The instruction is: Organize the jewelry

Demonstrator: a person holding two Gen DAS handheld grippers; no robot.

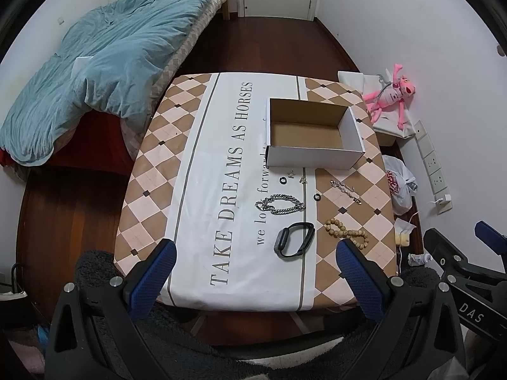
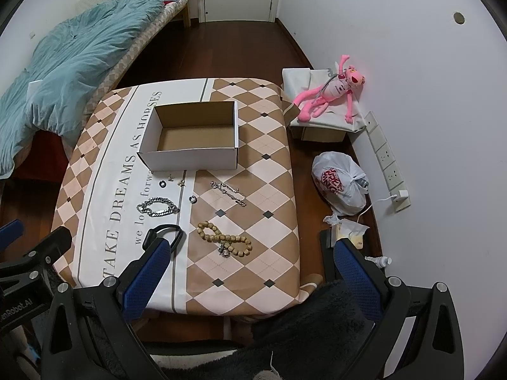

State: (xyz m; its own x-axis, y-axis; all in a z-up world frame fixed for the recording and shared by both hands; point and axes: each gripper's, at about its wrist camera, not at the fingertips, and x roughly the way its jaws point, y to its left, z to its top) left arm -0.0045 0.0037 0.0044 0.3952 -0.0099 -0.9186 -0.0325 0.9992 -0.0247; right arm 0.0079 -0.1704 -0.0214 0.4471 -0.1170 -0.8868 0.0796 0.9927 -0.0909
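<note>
An empty open cardboard box (image 1: 350, 155) (image 2: 190, 160) stands at the far side of the table. In front of it lie a silver chain bracelet (image 1: 280, 205) (image 2: 158, 208), a black watch (image 1: 294, 239) (image 2: 163, 234), a wooden bead bracelet (image 1: 347, 232) (image 2: 225, 240), a thin silver bracelet (image 1: 345, 190) (image 2: 229, 191), two small rings (image 1: 283, 180) (image 2: 193, 199) and small earrings (image 1: 303, 180) (image 2: 181, 182). My left gripper (image 1: 255, 248) is open and empty above the table's near edge. My right gripper (image 2: 253, 248) is open and empty, near the bead bracelet.
The table wears a checked cloth (image 1: 158, 164) with printed words. A bed with a teal duvet (image 1: 104, 63) lies left. On the floor to the right are a pink plush toy (image 2: 329, 95), a white plastic bag (image 2: 340, 183), a power strip (image 2: 385, 155) and tissues (image 2: 345, 224).
</note>
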